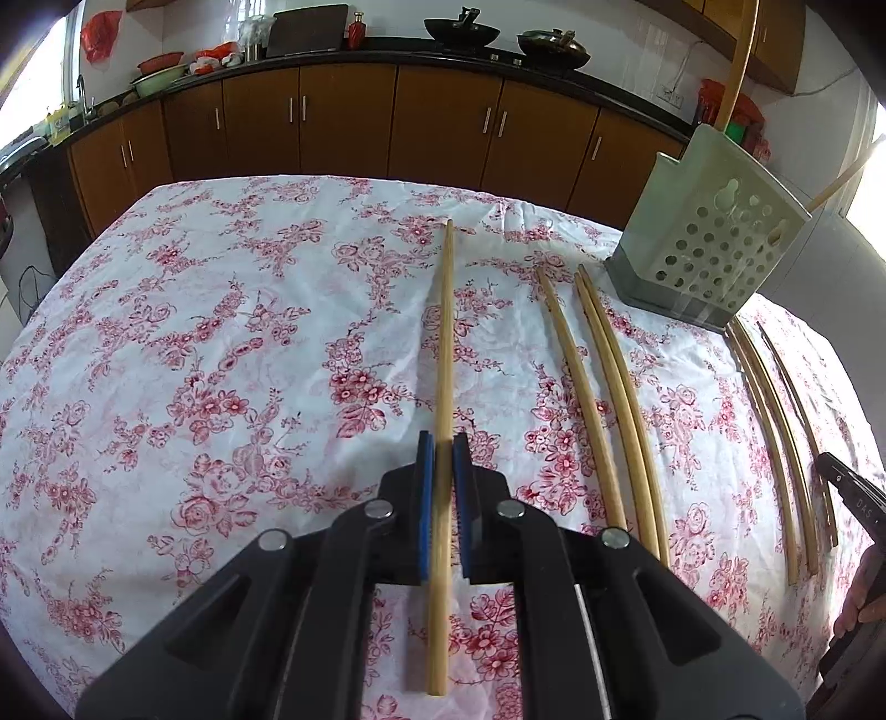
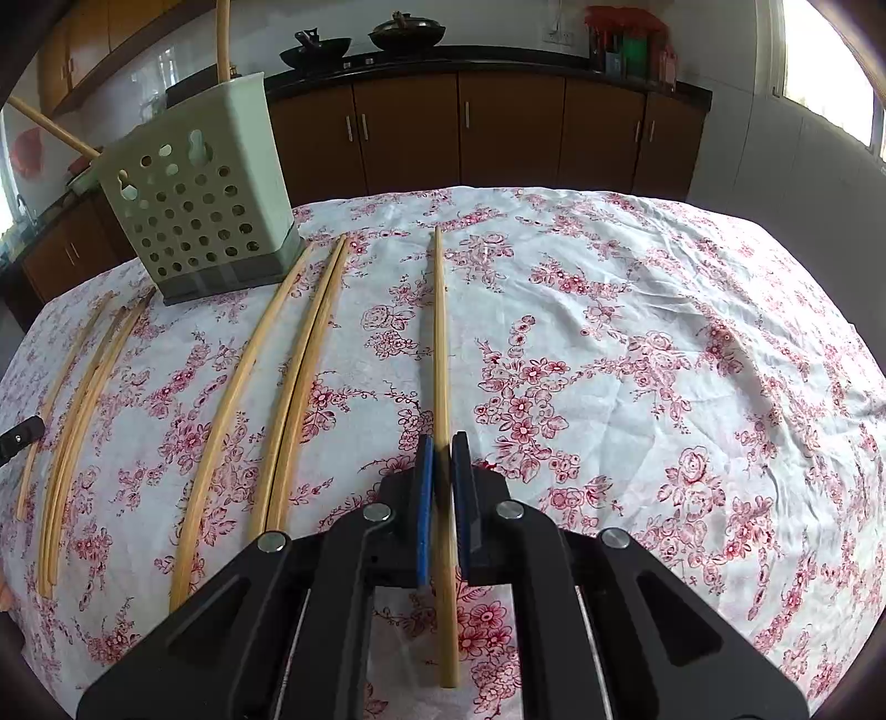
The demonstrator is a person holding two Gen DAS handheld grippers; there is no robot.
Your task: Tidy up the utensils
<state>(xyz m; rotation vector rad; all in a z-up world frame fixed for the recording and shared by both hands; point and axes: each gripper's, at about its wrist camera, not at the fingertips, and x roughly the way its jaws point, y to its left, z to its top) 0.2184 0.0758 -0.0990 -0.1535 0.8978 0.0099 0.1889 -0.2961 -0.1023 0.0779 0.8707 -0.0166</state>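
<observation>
two chopsticks (image 2: 441, 354), one per view

Bamboo chopsticks (image 1: 581, 382) lying on floral tablecloth (image 1: 221, 332): seven countable in each view (far ones crowded, total not sure). Standing chopsticks (image 1: 739, 61) in holder: two. Perforated utensil holder (image 1: 714, 243): one. Woks (image 1: 460, 29) on counter: two. Grippers: two, left gripper (image 1: 443, 448), right gripper (image 2: 443, 448).
</observation>
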